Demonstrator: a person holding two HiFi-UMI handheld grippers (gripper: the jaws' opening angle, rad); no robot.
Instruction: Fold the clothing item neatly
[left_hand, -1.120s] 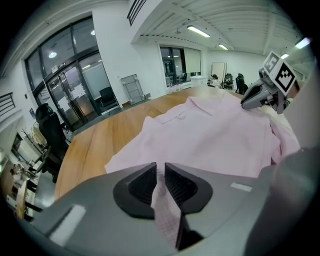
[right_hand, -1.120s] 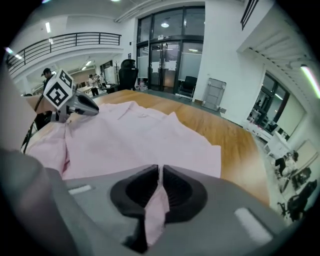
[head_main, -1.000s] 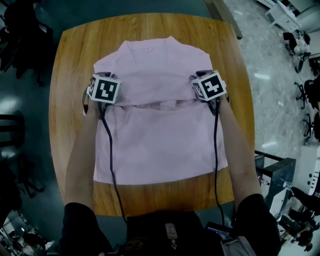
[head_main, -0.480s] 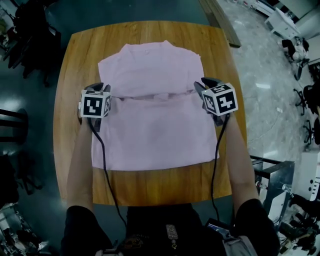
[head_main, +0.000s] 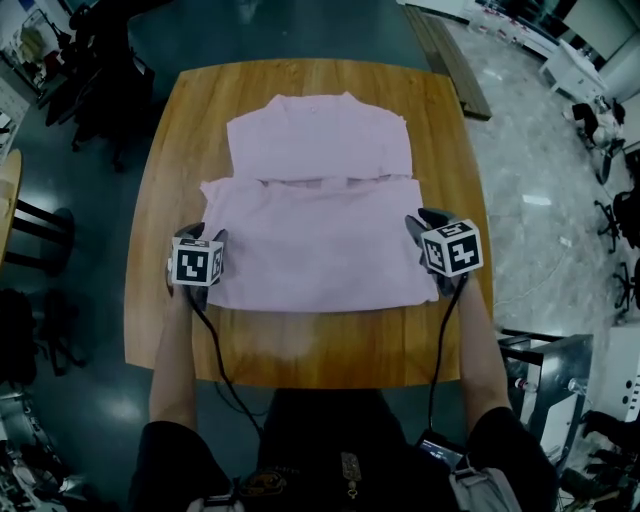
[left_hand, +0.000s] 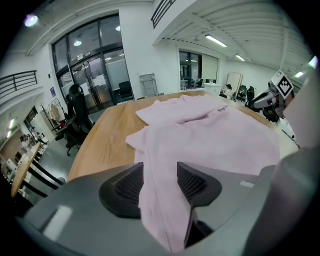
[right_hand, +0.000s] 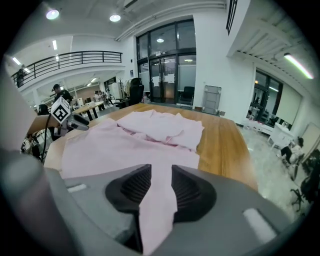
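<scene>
A pale pink garment (head_main: 320, 240) lies flat on the round-cornered wooden table (head_main: 300, 350), with one layer folded over another and the collar end at the far side. My left gripper (head_main: 200, 234) is at the garment's near left corner. Its jaws are opening, and a loose strip of cloth (left_hand: 160, 200) hangs between the pads without being pressed. My right gripper (head_main: 426, 220) is at the near right corner. A strip of the pink cloth (right_hand: 159, 200) is pinched between its pads, so it is shut on the garment.
Dark office chairs (head_main: 100, 60) stand beyond the table's far left corner, and a stool (head_main: 30, 225) is at the left. A wooden plank (head_main: 450, 50) lies on the floor at the far right. A metal frame (head_main: 540, 350) stands close to the table's right side.
Both grippers have drawn back toward the near table edge, pulling the garment's top layer out flat with them. The left gripper's jaws have come apart around the cloth.
</scene>
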